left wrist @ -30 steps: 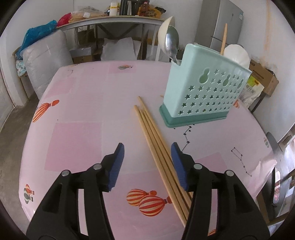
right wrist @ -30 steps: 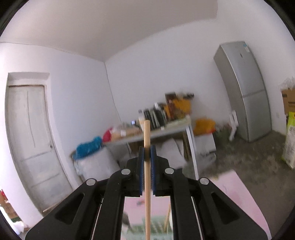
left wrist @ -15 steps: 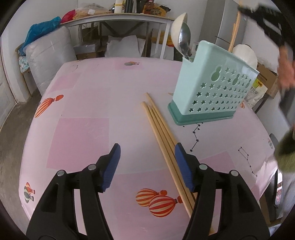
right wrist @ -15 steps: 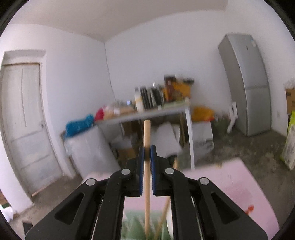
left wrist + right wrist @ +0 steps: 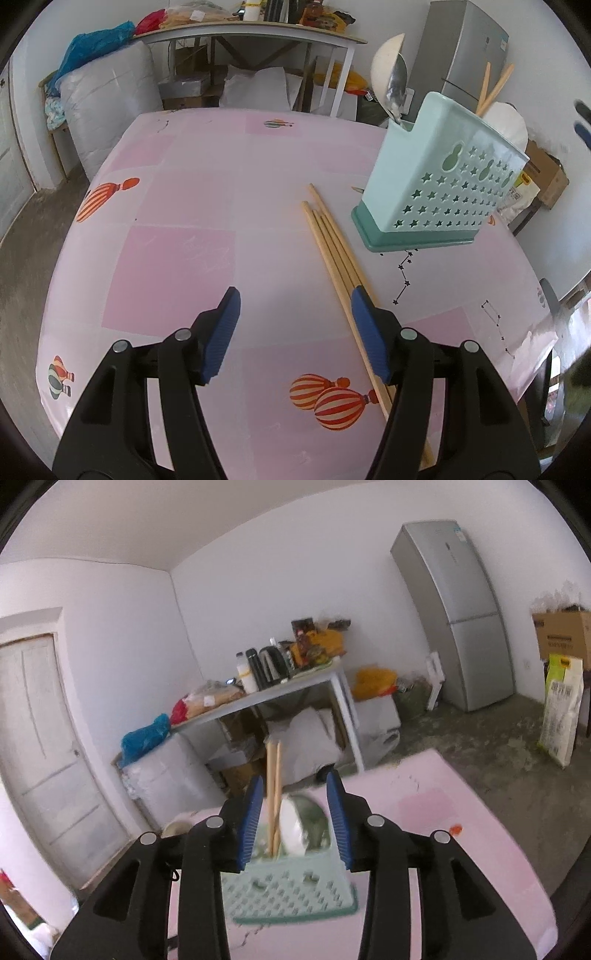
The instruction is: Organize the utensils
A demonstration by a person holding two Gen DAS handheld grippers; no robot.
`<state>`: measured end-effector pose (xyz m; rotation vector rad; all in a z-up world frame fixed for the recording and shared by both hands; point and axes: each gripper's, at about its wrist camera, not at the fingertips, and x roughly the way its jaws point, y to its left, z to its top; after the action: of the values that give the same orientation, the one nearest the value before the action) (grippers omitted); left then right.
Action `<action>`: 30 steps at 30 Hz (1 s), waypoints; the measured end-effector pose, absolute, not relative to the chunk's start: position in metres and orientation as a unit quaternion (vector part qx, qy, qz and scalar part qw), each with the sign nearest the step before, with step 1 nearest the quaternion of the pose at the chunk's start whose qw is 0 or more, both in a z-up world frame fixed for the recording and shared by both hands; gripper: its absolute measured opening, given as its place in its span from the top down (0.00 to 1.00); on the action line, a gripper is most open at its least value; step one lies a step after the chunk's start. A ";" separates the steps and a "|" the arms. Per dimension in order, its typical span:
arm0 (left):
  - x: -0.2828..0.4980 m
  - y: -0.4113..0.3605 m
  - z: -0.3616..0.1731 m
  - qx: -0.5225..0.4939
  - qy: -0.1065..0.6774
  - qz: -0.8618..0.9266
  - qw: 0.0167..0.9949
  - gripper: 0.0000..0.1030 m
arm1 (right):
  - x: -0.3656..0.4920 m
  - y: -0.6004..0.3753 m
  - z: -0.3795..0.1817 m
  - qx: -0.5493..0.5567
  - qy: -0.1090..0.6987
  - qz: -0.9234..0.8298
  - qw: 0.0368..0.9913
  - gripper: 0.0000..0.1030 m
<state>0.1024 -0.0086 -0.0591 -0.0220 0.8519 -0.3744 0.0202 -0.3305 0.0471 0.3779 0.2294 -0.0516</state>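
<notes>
Two chopsticks (image 5: 273,794) stand upright in the mint caddy (image 5: 291,886), and your right claw (image 5: 295,819) sits right over them, jaws opening, with both sticks rising in the gap closer to its left pad and neither pad pressing on them. Beside the sticks, still between your pads, a white ladle (image 5: 291,830) and a metal spoon (image 5: 314,819) lean in the same caddy, which stands on the pink bench (image 5: 443,849) just below and ahead of that claw.

Over on your other side, your left claw (image 5: 295,332) hangs spread wide above the bench (image 5: 184,221), nothing between its pads. The loose chopsticks (image 5: 332,251) lie flat on the cloth, running from ahead of the claw back under its right finger (image 5: 369,332); that pad overlaps them from above, and whether it touches them you cannot tell. Ahead and to the right of this claw, the star-punched caddy (image 5: 443,192) stands near the sticks' far tips, apart from them, with the spoon (image 5: 397,88), the ladle (image 5: 384,62) and two chopsticks (image 5: 495,88) poking out of its top. A grey fridge (image 5: 469,48) stands well beyond it.
</notes>
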 end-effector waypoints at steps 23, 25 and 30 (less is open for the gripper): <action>0.097 -0.035 -0.077 0.059 0.417 -0.189 0.887 0.43 | 0.051 -0.252 -0.093 0.192 0.424 0.067 0.882 0.65; 0.099 -0.033 -0.076 0.060 0.417 -0.188 0.887 0.43 | 0.053 -0.252 -0.091 0.193 0.426 0.067 0.881 0.65; 0.105 -0.028 -0.077 0.066 0.416 -0.173 0.890 0.43 | 0.054 -0.243 -0.094 0.189 0.427 0.078 0.881 0.65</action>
<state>0.1047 -0.0282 -0.0770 0.1365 0.8647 -0.3599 0.0541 -0.2429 -0.0942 0.3938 0.8899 0.1629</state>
